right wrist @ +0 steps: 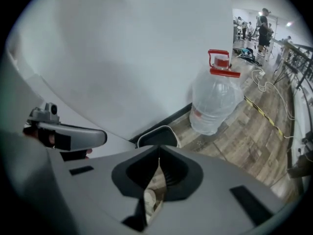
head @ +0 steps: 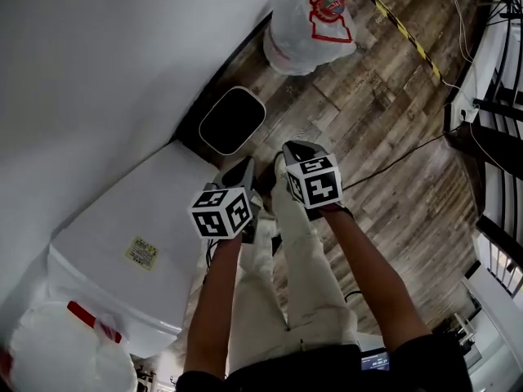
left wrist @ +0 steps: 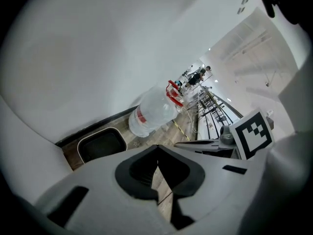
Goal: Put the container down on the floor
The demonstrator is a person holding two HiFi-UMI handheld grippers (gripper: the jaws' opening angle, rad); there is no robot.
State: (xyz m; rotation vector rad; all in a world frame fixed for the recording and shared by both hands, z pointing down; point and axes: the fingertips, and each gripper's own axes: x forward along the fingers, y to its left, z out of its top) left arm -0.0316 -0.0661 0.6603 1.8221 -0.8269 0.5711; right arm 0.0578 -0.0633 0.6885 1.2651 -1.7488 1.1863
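Note:
A black container with a white rim [head: 233,119] sits on the wood floor against the wall, by itself. It also shows in the left gripper view as the container [left wrist: 98,146] and in the right gripper view as the container [right wrist: 157,137]. My left gripper [head: 243,172] and right gripper [head: 296,150] hover side by side just short of it, above the floor. Each has its jaws together with nothing between them: the left gripper [left wrist: 157,154], the right gripper [right wrist: 159,159].
A big clear water bottle with a red handle [head: 306,23] stands further along the wall. A white cabinet [head: 122,243] is at my left, a second bottle [head: 65,349] beside it. Striped tape [head: 400,27], cables and a railing [head: 490,121] lie to the right.

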